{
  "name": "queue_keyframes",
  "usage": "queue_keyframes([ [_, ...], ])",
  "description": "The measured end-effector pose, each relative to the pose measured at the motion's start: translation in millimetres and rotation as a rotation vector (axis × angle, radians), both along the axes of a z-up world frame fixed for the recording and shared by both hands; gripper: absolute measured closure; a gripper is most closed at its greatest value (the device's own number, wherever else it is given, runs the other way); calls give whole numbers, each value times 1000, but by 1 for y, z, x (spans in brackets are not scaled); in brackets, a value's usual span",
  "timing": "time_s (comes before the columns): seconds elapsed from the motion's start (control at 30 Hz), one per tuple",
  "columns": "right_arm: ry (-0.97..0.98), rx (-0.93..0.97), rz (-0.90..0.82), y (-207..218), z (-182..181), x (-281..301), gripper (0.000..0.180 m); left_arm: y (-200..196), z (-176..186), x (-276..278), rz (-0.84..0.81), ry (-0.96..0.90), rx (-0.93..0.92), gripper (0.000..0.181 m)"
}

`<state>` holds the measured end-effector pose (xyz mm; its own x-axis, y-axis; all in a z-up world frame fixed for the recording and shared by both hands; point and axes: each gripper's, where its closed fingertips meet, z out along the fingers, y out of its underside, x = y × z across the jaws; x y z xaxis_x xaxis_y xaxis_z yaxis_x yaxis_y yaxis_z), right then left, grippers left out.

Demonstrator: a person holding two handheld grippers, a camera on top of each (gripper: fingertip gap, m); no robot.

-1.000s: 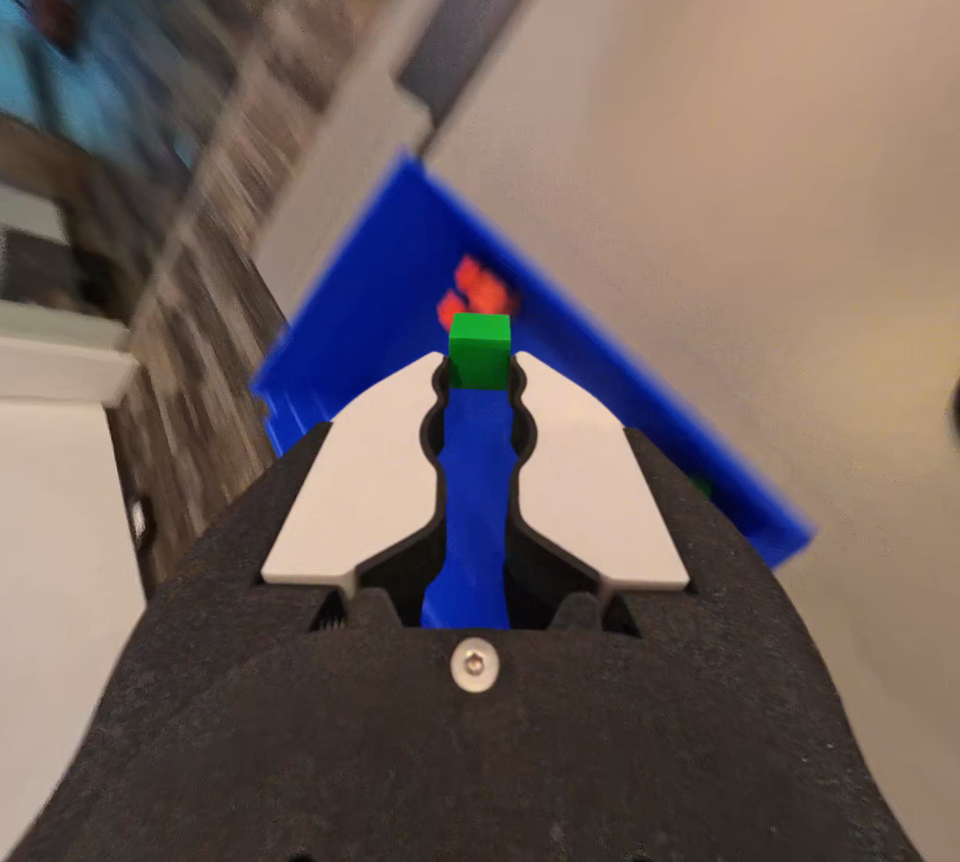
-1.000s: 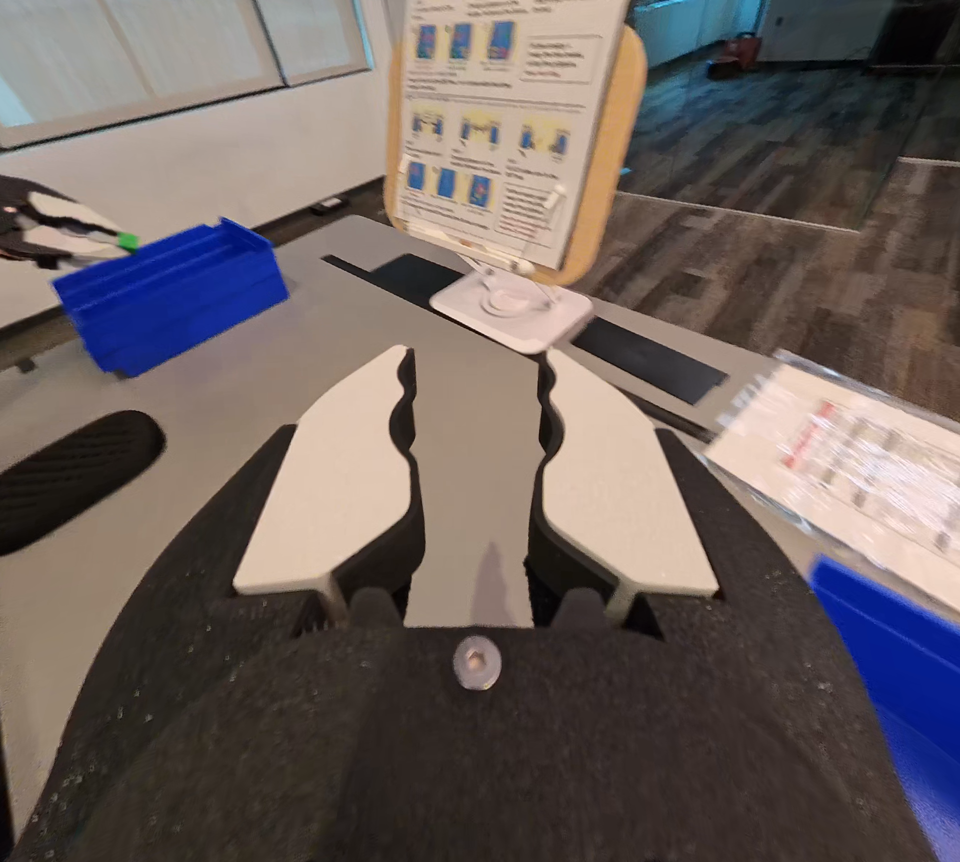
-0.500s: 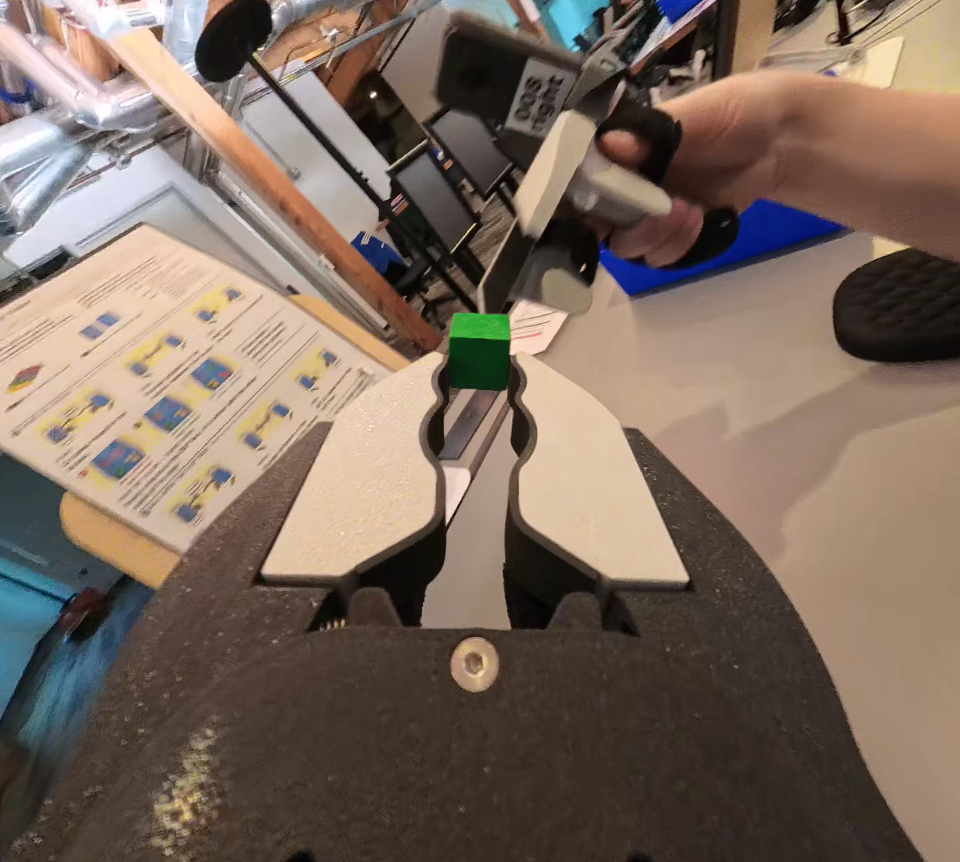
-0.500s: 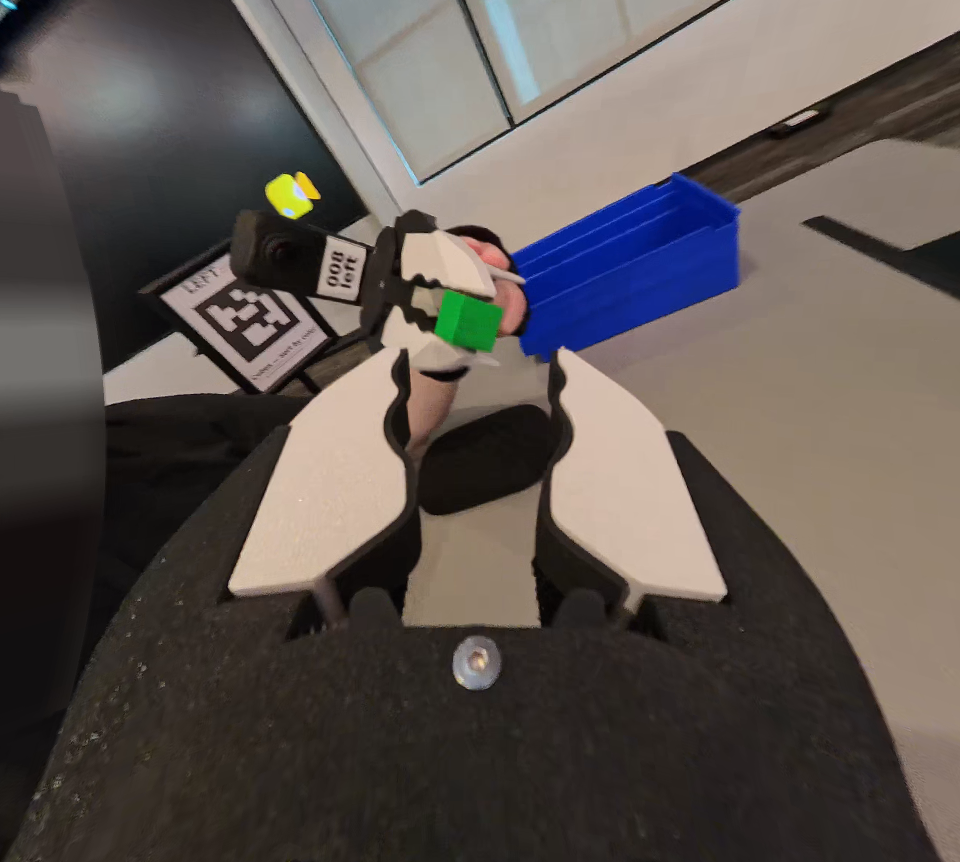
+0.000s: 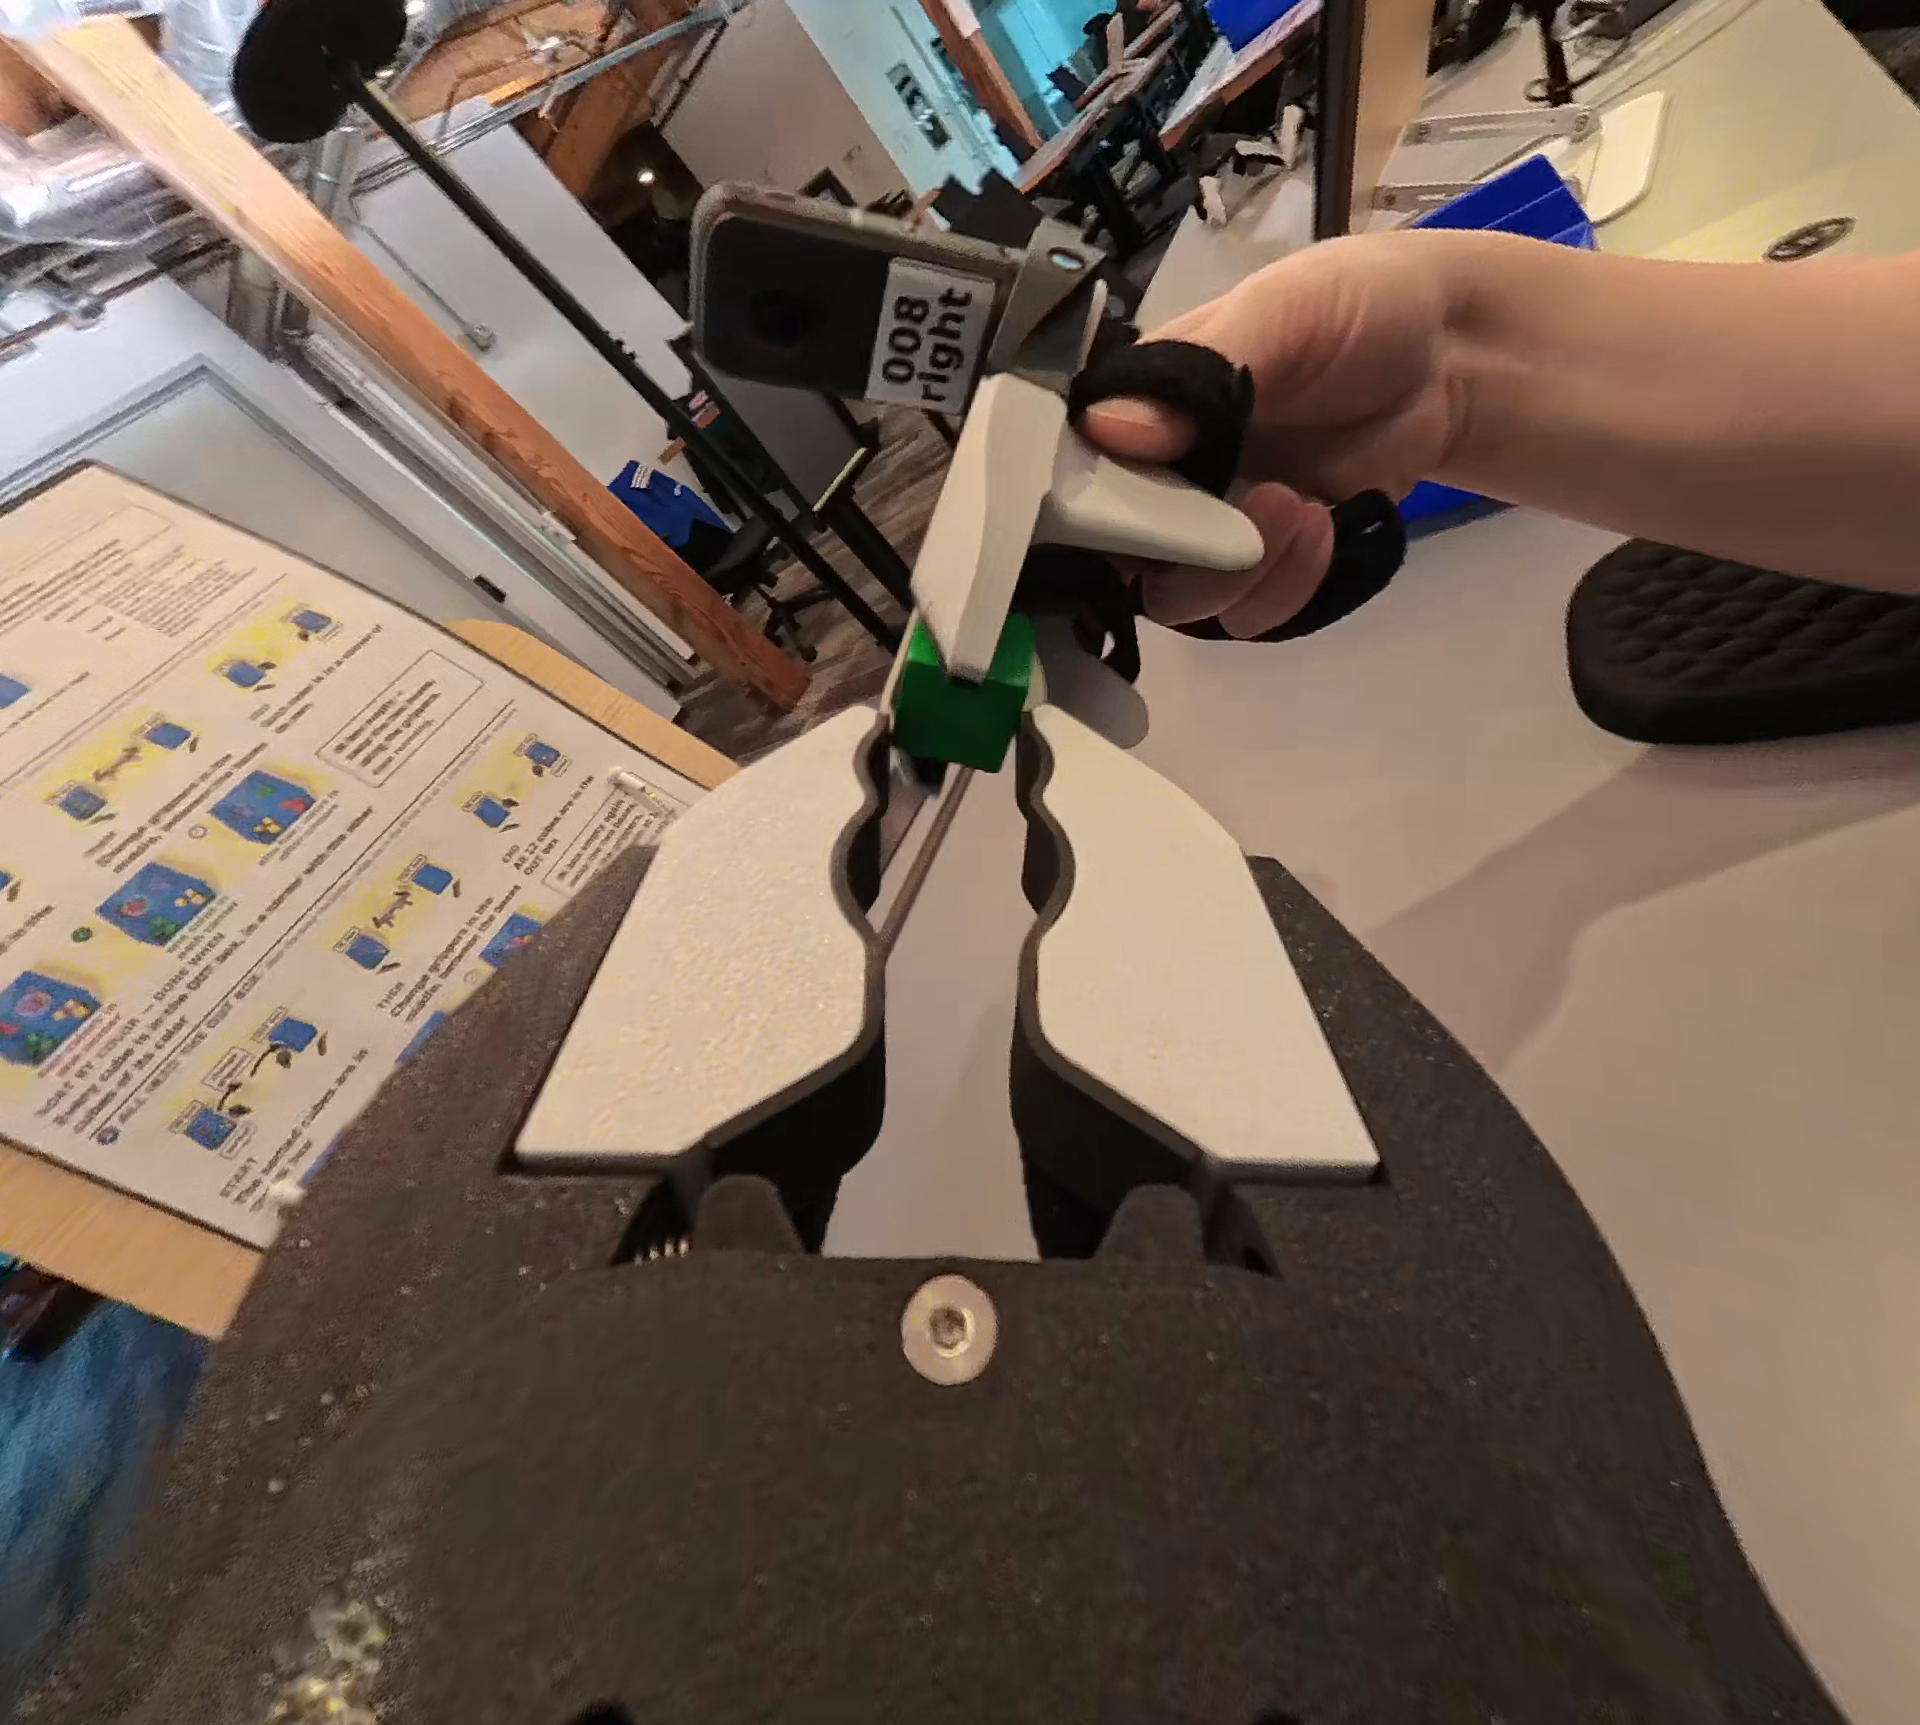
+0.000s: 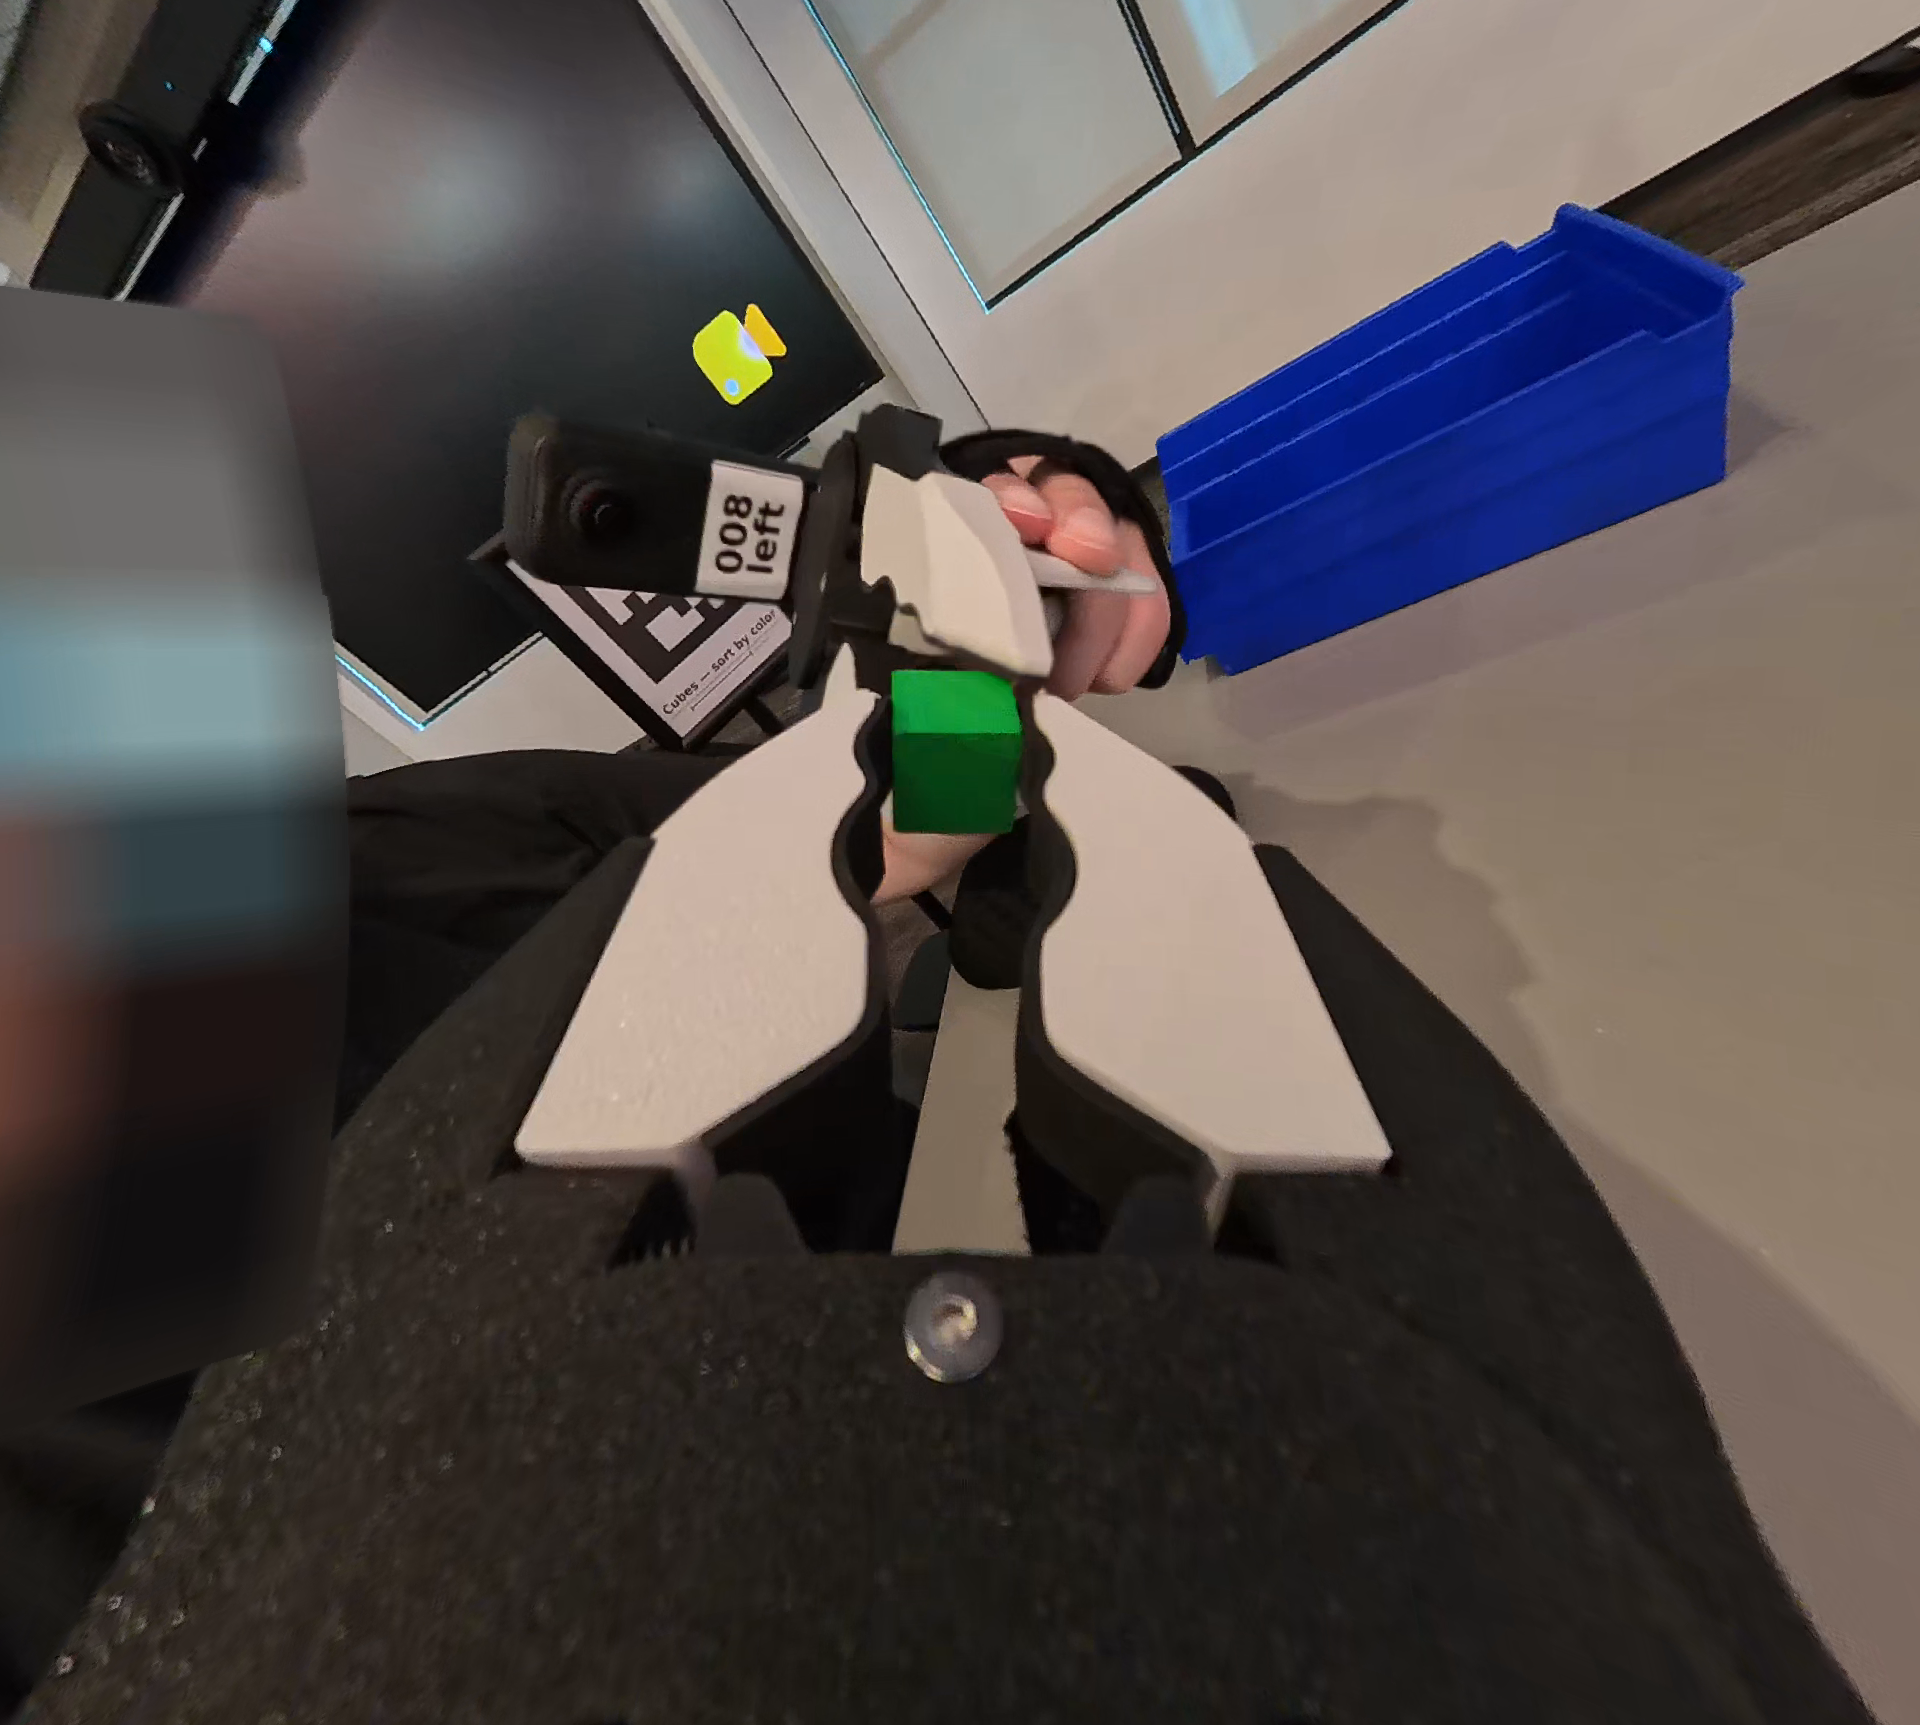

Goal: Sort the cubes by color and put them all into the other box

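- since half a second ago the right gripper (image 6: 954,745) has closed the gap and come in around the green cube (image 6: 954,753), and its fingers have narrowed from spread to pinching the cube's sides.
- left gripper (image 5: 954,740) still has its fingers pinching the same cube on the other pair of faces, so both hold it in mid-air, well in front of the blue box (image 6: 1455,470) and above the surface (image 6: 1558,844).
- risk: if the left fingers let go before the right grip is firm, the cube likely drops and rolls off somewhere in front of the blue box.
- risk: both grips pulling at once could twist the cube out, since each holds only at the tips.
- grey surface looks bare around the blue box; a black pad (image 5: 1745,647) lies nearer than the box.
- behind the blue box stand a white wall and windows (image 6: 987,13); a dark screen (image 6: 468,221) hangs to its left.
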<state>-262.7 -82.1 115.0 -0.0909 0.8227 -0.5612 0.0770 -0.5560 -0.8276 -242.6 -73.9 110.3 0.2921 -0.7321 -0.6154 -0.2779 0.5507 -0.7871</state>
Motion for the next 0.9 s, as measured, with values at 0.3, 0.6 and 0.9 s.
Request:
queue_keyframes([
  [0.3,-111,218,-226,20,19,79,157,18,-39,-28,117,4,-108,158],
  [0.6,-836,54,-1257,14,-97,445,157,26,-114,-57,223,200,-141,163],
  [0.9,-826,-309,-1316,6,-209,514,157,33,-135,-59,239,256,-188,166],
])
